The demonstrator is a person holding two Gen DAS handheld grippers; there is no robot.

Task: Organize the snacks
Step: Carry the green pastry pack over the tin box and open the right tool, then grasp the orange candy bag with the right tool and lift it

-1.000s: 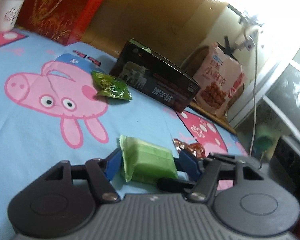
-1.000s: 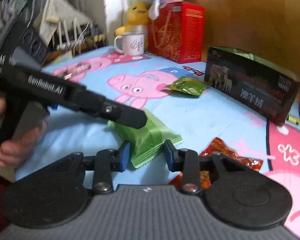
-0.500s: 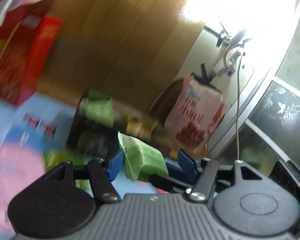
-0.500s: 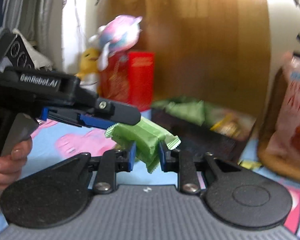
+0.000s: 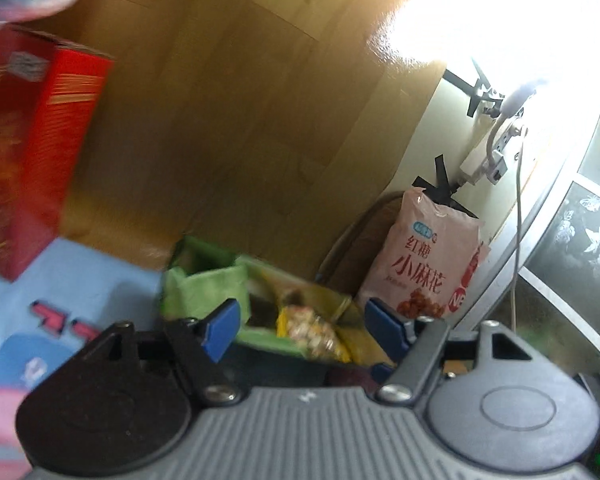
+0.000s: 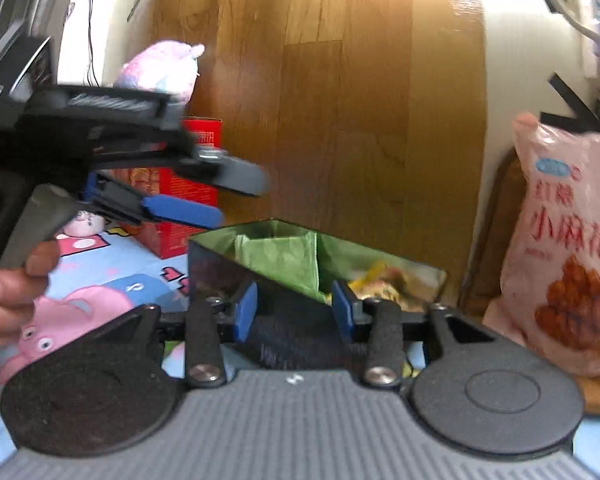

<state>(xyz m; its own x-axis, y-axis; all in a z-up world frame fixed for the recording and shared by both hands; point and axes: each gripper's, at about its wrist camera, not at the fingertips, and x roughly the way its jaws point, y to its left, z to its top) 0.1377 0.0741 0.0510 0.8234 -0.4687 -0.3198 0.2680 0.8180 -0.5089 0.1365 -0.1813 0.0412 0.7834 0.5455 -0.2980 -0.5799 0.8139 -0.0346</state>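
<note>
A black box (image 6: 228, 276) with a green lining stands open at the back of the table. A green snack packet (image 6: 280, 258) lies inside it next to yellow snack bags (image 6: 384, 280). My right gripper (image 6: 294, 312) hovers just in front of the box; its jaws are opening and nothing is between the pads. In the left wrist view the green packet (image 5: 204, 288) and a yellow bag (image 5: 312, 330) lie in the box beyond my left gripper (image 5: 300, 320). Its jaws are also opening, with nothing in them. A hand holds the left gripper (image 6: 228, 196) above the box's left end.
A tall pink snack bag (image 6: 568, 260) leans against the wall right of the box. A red carton (image 6: 172, 200) with a plush toy (image 6: 160, 68) on top stands to the left. The blue pig-print cloth (image 6: 100, 256) covers the table. A wooden panel rises behind.
Both grippers rose from the table with the green packet between them and moved toward the box. They have let go, the packet now lies inside the box, and both jaws stand wider.
</note>
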